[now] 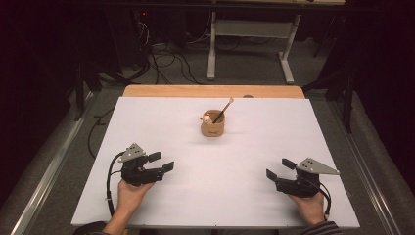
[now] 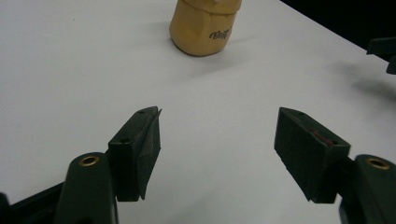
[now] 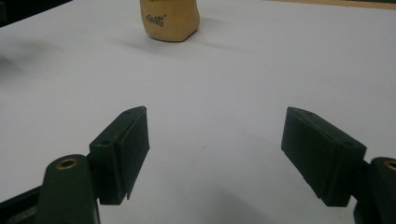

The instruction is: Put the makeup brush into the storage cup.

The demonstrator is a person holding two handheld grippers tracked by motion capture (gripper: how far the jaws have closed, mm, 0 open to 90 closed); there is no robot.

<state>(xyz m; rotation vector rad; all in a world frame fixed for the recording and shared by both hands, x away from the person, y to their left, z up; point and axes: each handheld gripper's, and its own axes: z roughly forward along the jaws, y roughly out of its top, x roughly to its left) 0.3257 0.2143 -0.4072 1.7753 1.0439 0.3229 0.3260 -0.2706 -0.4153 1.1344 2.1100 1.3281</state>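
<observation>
One tan cup (image 1: pixel 212 128), one stick (image 1: pixel 224 109) in it, two grippers, one white table (image 1: pixel 147 122).

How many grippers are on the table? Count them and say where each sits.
2. The left gripper rests near the table's front left, jaws open and empty. The right gripper rests near its front right, also open and empty. Both aim toward the tan cup at the middle.
</observation>
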